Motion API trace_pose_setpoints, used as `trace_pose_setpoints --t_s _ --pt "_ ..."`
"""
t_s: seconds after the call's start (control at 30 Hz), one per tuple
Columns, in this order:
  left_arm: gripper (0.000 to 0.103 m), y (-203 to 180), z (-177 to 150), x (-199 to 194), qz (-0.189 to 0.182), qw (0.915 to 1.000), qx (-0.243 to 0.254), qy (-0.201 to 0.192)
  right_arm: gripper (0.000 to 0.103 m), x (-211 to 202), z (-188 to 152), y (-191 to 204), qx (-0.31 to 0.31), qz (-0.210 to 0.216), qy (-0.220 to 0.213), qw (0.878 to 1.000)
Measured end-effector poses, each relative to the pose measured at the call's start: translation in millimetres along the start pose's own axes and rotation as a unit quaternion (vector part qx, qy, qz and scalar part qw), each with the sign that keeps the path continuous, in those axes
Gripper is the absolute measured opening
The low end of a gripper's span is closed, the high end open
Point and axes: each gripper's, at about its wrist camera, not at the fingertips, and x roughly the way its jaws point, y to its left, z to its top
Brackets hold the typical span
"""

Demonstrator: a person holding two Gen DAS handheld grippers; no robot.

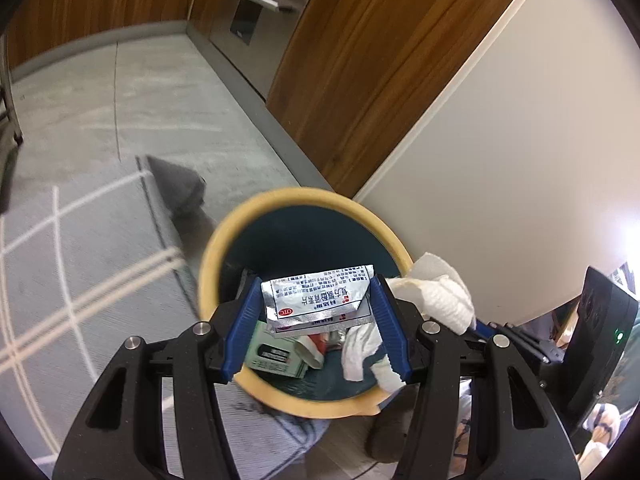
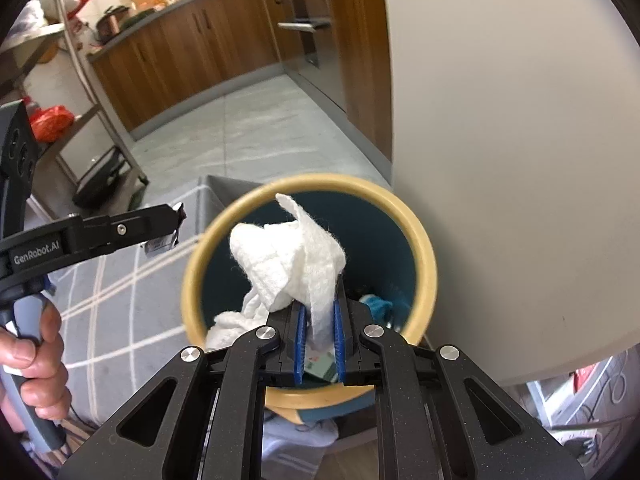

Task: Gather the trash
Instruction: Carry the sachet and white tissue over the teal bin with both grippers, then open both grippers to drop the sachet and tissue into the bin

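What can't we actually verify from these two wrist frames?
- Bin floor: left wrist view, covered by the foil sachet in the left gripper and trash below.
- Green box label: too small, partly behind a finger.
- Blue item in the bin: right wrist view, blurred, identity unclear.
- Paper towel lower end: hidden between the right gripper pads.
- Bin's outer base: hidden by both grippers.

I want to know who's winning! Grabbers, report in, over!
Left gripper shut on foil packet, over the bin. Right gripper shut on paper towel, also over bin. Nothing blocking the drop.
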Motion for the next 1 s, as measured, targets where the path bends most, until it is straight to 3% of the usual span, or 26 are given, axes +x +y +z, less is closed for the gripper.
trace_pose_setpoints --t_s 0.3,0.47,0.57,0.63,1.0 --pt "0.055 -3.1 -7.7 45.4 -0.014 0.9986 -0.026 0.044 0.015 24.9 -9.2 -13.2 0.006 -0.012 0.043 0.999" --pt "0.057 0.4 -11.5 61.4 -0.006 0.9978 -0.032 0.058 0.031 31.3 -11.8 -12.9 0.003 -0.009 0.056 0.998" --pt "0.068 4.3 -11.6 63.8 -0.005 0.9975 -0.039 0.059 0.037 31.4 -12.0 -13.4 0.003 -0.006 0.059 0.998" --pt "0.069 5.7 -11.1 62.4 -0.008 0.9975 -0.039 0.058 0.044 30.8 -11.9 -12.8 0.003 -0.004 0.058 0.998" --pt "0.077 14.5 -6.6 28.3 -0.010 0.9990 -0.032 0.029 0.064 9.3 -13.3 -8.7 0.015 0.045 0.035 0.998"
